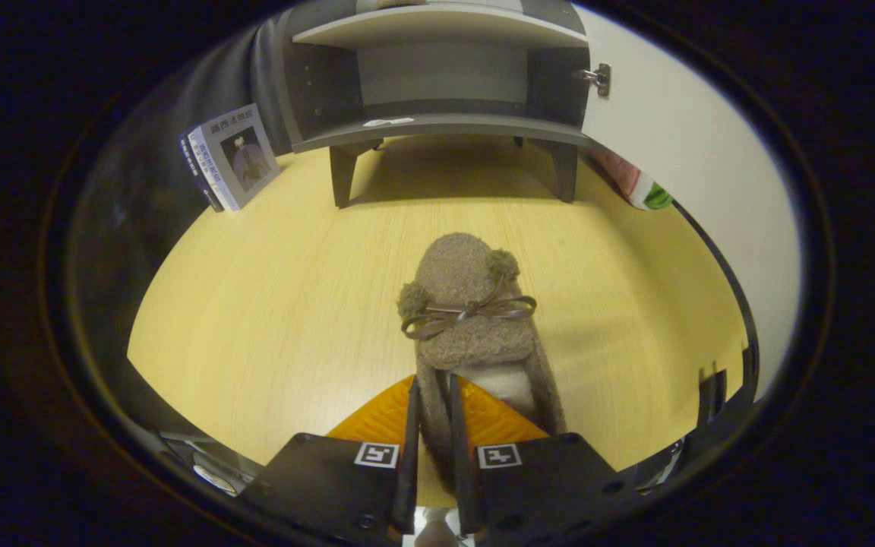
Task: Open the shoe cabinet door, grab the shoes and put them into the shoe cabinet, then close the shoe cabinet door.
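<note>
Shoe [475, 319] position: we see one fuzzy grey-brown slipper-type shoe lying on the pale wood-grain surface [270, 304], toe pointing away from the gripper [431, 433] and toward the shoe cabinet [437, 83]. A thin ribbon bow [468, 310] crosses its upper, with a small pom-pom [412, 298] at the left end and another at the right.

Fingers: we find the two fingers [411, 448] drawn close together, with only a narrow gap between them. The left side wall of the shoe's heel collar sits in that gap, and both fingers press against it, one on the outer face and one inside the opening. The pale inner lining [510, 384] of the shoe shows just to the right of the fingers. The toe and bow lie just ahead of the fingertips.

Shoe cabinet: it stands beyond the shoe, well apart from it, at the far end of the surface. We see it raised on short legs, with a lower shelf [437, 125] and an upper shelf [437, 26]. Its door [680, 152] stands swung open to the right, with a metal hinge [597, 76] visible at the door's inner edge.

Other items: a book [232, 156] leans upright to the left of the cabinet. A red, white and green package [639, 186] lies near the cabinet's right leg, partly hidden by the door.
</note>
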A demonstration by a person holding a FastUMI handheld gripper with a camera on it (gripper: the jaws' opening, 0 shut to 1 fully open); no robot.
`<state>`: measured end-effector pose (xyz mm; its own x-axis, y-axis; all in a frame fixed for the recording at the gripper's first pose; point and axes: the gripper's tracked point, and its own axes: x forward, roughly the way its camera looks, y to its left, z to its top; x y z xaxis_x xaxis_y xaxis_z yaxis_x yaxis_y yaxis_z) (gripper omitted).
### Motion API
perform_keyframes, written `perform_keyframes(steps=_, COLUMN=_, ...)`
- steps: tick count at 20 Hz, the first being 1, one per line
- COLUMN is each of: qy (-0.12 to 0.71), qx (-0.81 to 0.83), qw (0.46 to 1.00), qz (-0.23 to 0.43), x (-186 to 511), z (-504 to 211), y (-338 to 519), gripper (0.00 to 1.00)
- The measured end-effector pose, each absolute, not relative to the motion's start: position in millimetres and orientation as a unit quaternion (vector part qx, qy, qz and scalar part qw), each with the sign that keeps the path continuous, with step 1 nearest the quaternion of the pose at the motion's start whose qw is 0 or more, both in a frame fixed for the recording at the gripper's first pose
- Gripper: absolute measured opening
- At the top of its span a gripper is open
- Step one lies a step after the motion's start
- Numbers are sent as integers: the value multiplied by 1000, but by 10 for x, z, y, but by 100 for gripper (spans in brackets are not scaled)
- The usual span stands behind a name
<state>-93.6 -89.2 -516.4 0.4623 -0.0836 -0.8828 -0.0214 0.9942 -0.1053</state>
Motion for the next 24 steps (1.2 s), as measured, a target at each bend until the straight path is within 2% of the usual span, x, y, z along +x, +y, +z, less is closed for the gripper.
perform_keyframes(steps=2, qy=519, qx=-56, qw=852, qz=-20, x=-926, z=-5187, y=-901, gripper=23)
perform_keyframes(steps=4, qy=520, qx=-64, qw=851, qz=-24, x=-926, z=-5211, y=-887, gripper=9)
perform_keyframes(steps=6, qy=518, qx=-62, qw=853, qz=-23, x=-912, z=-5168, y=-839, gripper=3)
perform_keyframes(steps=16, qy=438, qx=-40, qw=897, qz=-42, x=-229, z=-4433, y=-858, gripper=2)
perform_keyframes(steps=24, qy=311, qx=-69, qw=946, qz=-60, x=503, z=-3111, y=-793, gripper=2)
